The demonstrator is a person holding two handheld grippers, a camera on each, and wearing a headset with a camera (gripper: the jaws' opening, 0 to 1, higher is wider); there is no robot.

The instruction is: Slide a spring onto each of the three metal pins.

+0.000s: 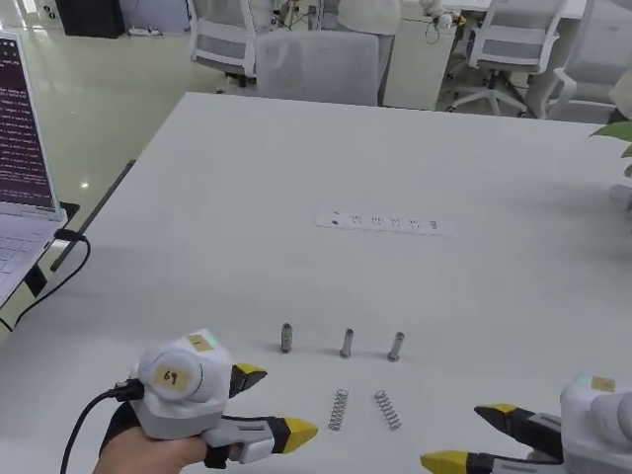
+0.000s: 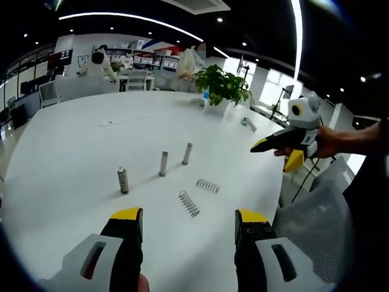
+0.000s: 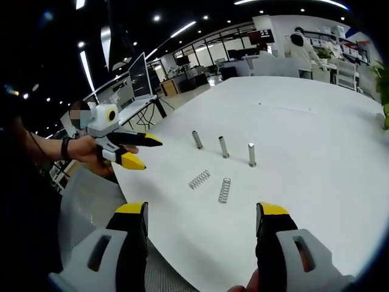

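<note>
The white worktop (image 1: 415, 158) takes up most of the space in front of the person. An open laptop (image 1: 20, 148) sits at its left edge, and a white power strip (image 1: 380, 221) lies flat further back, well apart from the work. At the person's edge, the left claw (image 1: 276, 402) is held with its yellow-tipped jaws spread wide and nothing between them. The right claw (image 1: 466, 434) is spread just as wide and is also empty. The two point in toward each other. Beyond them, three metal pins (image 1: 347, 343) stand upright in a row. The end pin (image 1: 286, 338) on the laptop side has a coiled spring (image 2: 123, 180) around it, and the other two are bare. Two loose springs (image 1: 339, 409) lie flat on the worktop just in front of the row, near each other, between the claws.
</note>
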